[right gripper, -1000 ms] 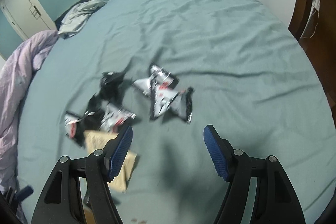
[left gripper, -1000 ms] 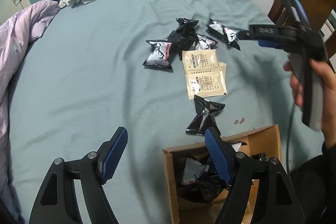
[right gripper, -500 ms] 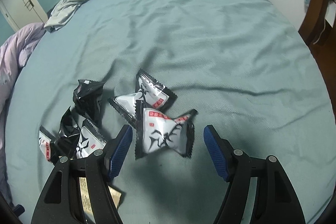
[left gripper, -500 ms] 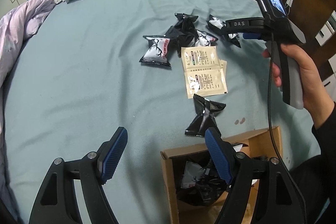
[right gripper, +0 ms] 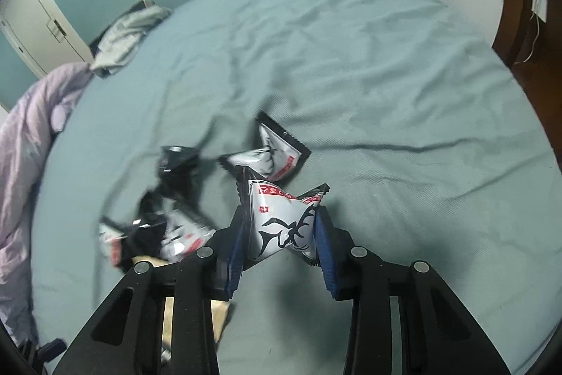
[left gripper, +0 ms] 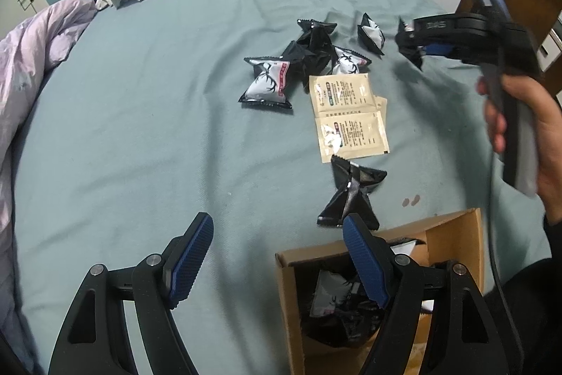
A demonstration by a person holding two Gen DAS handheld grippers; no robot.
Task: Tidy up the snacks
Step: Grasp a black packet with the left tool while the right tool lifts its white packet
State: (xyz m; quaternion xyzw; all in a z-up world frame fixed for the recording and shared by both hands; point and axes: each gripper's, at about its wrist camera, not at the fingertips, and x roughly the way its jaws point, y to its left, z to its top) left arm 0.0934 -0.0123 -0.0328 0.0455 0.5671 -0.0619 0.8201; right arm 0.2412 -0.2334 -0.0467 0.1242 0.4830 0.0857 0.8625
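Your right gripper (right gripper: 281,234) is closing on a white deer-print snack packet (right gripper: 281,224) near the bed's middle; your left gripper (left gripper: 277,255) is hanging wide and empty. Next, you are likely carrying the packet to the cardboard box (left gripper: 453,231) at the near edge.

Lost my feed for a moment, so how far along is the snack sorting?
Done: a few packets already lie in the cardboard box. In hand: the right gripper is closing on a deer-print packet; the left gripper is open and empty. Left: several black-and-white packets and the beige sachets on the bedsheet.
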